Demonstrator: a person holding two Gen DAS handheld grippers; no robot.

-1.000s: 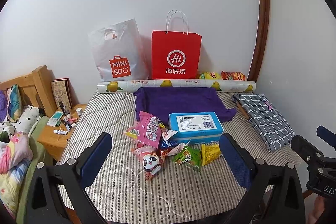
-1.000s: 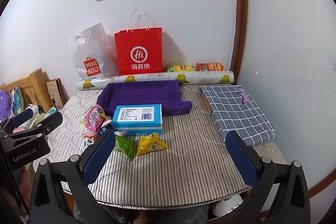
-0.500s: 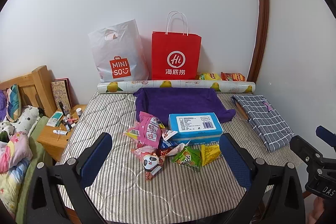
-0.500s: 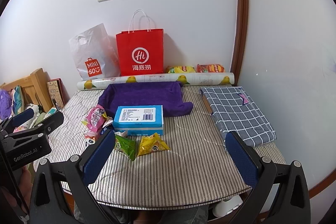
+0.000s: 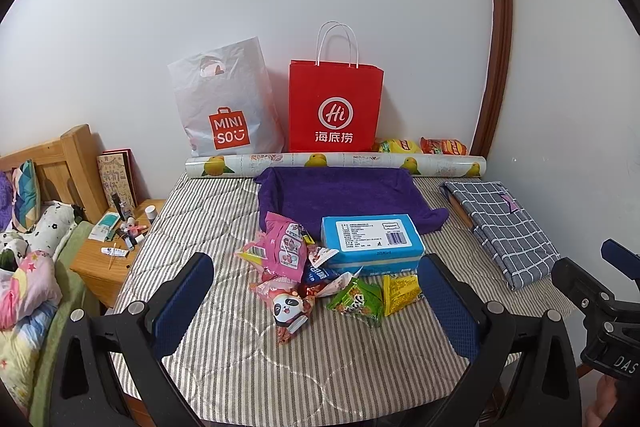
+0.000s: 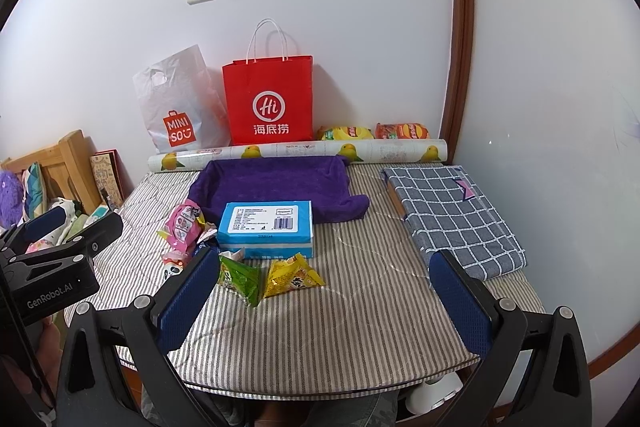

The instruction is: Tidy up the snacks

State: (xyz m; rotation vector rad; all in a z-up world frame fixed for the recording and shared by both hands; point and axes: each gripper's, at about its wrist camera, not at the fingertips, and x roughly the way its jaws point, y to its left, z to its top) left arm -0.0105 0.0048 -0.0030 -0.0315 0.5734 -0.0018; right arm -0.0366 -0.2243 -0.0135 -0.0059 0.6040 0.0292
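Both grippers, left gripper point(image 5: 316, 301) and right gripper point(image 6: 324, 297), spread wide, empty. Striped quilted table point(image 6: 360, 307), white-walled corner. Snack packets point(image 5: 320, 279) heaped touching blue box point(image 5: 372, 241).

A red paper bag point(image 5: 335, 107) stands beside a white plastic bag point(image 5: 224, 103) against the wall.

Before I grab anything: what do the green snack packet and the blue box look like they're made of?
Green snack packet: likely thin glossy plastic film, judging by its crinkles and sheen. Blue box: straight-edged block, label with barcode on top; its shiny face suggests plastic wrap, but card or a soft pack cannot be told.
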